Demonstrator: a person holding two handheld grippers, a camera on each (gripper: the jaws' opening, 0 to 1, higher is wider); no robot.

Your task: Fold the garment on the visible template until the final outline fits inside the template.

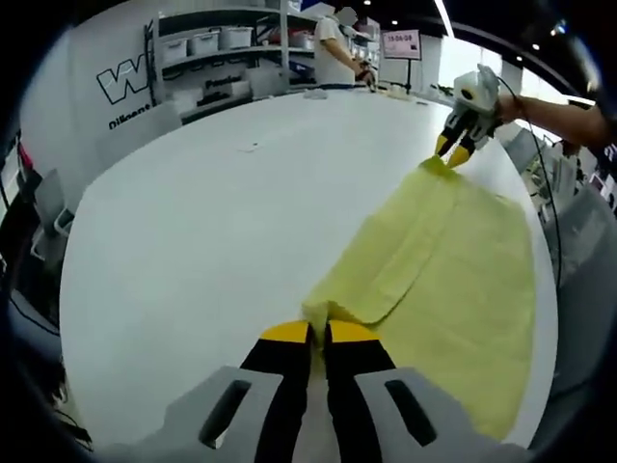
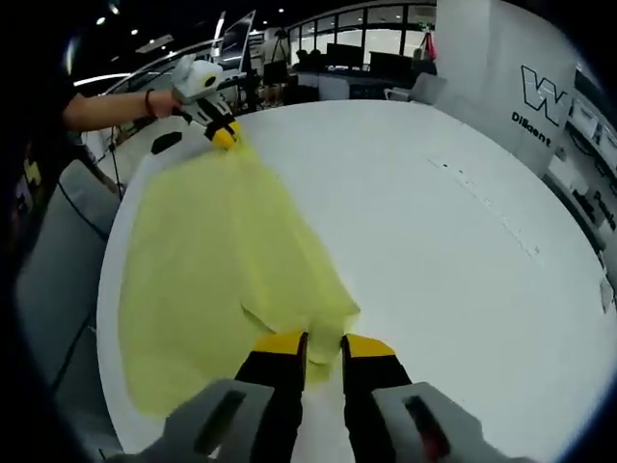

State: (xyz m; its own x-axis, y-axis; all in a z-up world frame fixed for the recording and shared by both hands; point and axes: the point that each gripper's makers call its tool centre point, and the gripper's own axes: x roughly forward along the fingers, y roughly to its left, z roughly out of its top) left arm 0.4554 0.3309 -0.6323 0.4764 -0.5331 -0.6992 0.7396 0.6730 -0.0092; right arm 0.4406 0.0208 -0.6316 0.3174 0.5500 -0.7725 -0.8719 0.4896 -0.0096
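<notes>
Yellow garment (image 1: 453, 260) lies spread on white table (image 1: 212, 222), stretched between two grippers. Left gripper (image 1: 319, 334): jaws nearly together, pinched on near garment corner. Right gripper (image 2: 321, 345): jaws slightly apart at cloth edge; grip on fabric cannot tell. Each gripper appears far off in other's view, at opposite corner. Template outline not discernible on table. Judgement: early stage, garment mostly flat, one loose fold; folding into outline left.

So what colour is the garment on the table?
Pale yellow, plain with no pattern. The garment shows best in the right gripper view.
</notes>
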